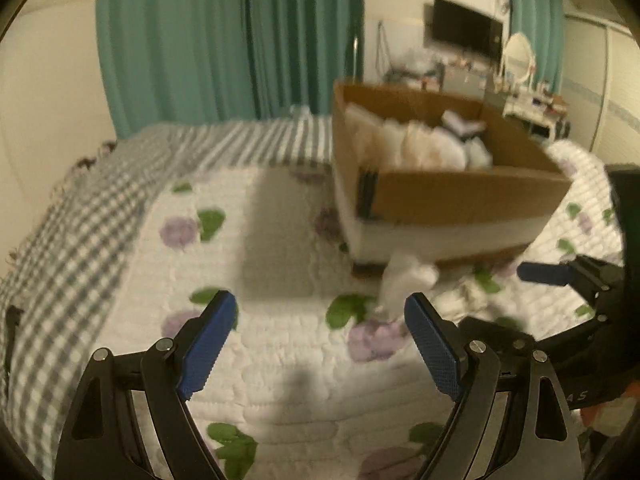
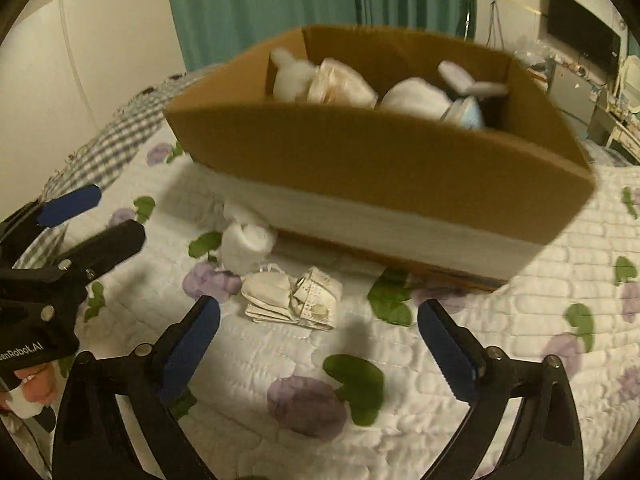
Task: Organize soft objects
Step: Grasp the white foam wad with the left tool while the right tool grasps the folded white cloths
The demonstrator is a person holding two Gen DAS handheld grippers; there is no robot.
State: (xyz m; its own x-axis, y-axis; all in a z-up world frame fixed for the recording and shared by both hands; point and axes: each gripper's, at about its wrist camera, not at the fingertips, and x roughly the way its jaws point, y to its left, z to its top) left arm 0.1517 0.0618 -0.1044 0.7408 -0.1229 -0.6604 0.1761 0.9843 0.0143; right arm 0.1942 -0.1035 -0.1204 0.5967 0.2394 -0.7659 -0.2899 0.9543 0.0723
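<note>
A cardboard box stands on the bed and holds several white and cream soft toys; it also shows in the left wrist view. A rolled white sock lies against the box's near left corner, and it shows in the left wrist view. A folded cream cloth bundle lies just in front of it. My right gripper is open and empty, just short of the bundle. My left gripper is open and empty above the quilt, left of the sock.
The bed has a white quilt with purple flowers and a grey checked blanket at its left. Teal curtains hang behind. A TV and a cluttered dresser stand at the far right.
</note>
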